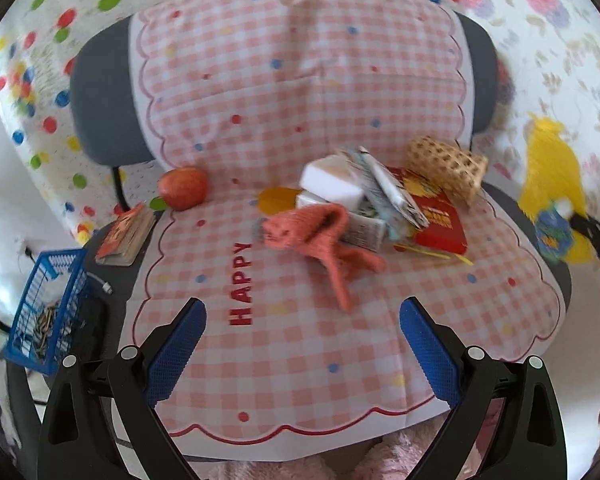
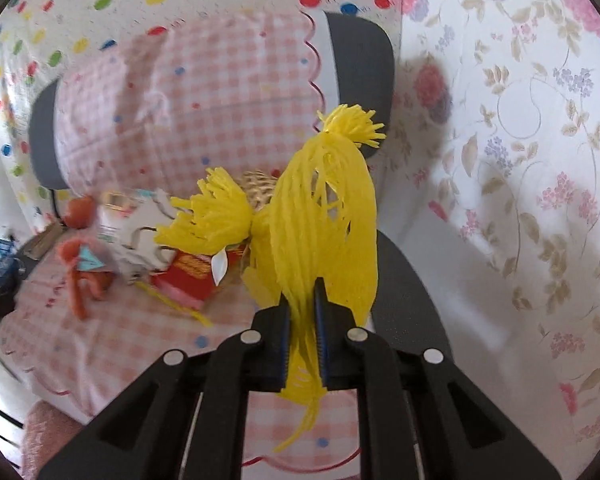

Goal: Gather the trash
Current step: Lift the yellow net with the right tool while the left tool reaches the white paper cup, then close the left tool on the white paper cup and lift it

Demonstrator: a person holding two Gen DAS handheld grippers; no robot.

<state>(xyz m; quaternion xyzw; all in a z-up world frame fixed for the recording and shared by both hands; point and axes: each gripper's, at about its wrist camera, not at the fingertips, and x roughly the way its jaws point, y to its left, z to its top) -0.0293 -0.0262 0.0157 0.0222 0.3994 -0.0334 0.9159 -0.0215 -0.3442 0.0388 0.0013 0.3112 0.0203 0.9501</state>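
While left tool (image 1: 302, 316) gapes unladen | right tool (image 2: 302, 300) pinches yellow mesh net (image 2: 324, 216), frayed tufts

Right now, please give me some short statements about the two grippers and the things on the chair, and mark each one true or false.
1. The right gripper is shut on the yellow mesh net. True.
2. The left gripper holds the orange knitted sock. False: it is open and empty, and the sock lies on the checked cloth.
3. The apple lies left of the pile, apart from it. True.
4. The blue basket stands on the seat among the pile. False: it is off the chair's left side.
5. The red box lies under the woven sleeve. True.
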